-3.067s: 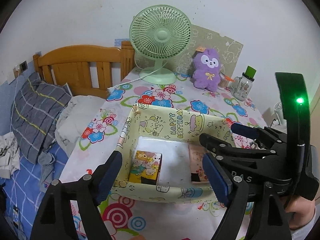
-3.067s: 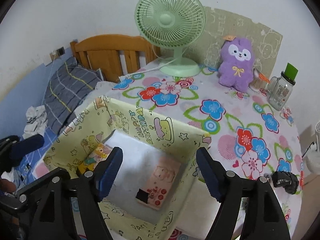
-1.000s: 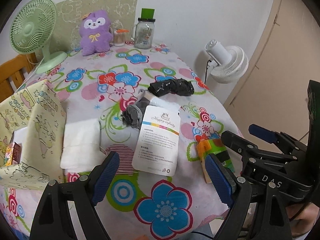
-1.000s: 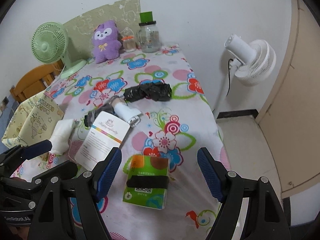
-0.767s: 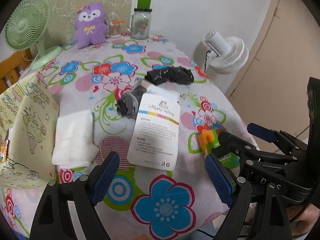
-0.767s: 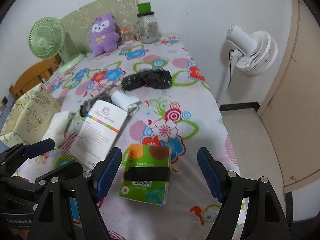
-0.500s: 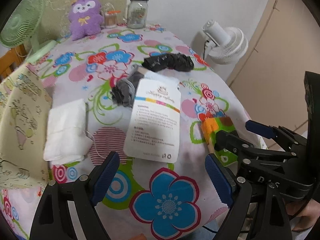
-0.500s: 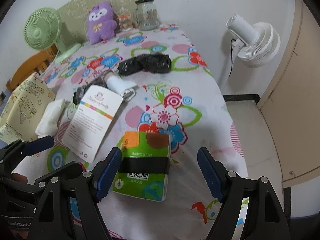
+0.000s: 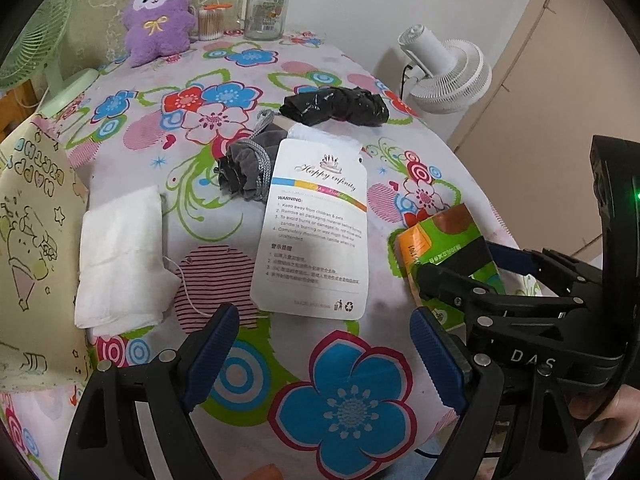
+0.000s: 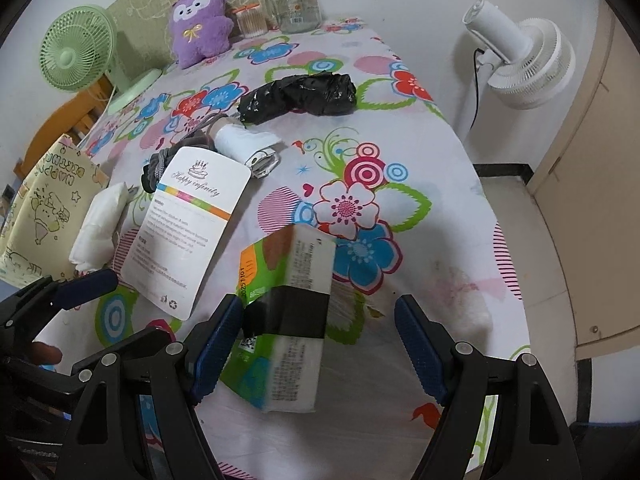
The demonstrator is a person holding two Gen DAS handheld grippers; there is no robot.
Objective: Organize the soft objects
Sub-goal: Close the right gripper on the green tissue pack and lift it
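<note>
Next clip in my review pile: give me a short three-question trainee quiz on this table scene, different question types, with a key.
1. True or false: the right gripper is shut on the green tissue pack.
2. Multiple choice: what lies directly beside the yellow birthday-print box on the tablecloth? A) the black bundle B) the folded white cloth C) the glass jar
3. Fill in: the white warning card partly overlaps the crumpled ____ cloth.

Key: 1 false, both the left gripper and the right stand open, and the pack only lies between the right one's fingers. 2 B. 3 grey.
</note>
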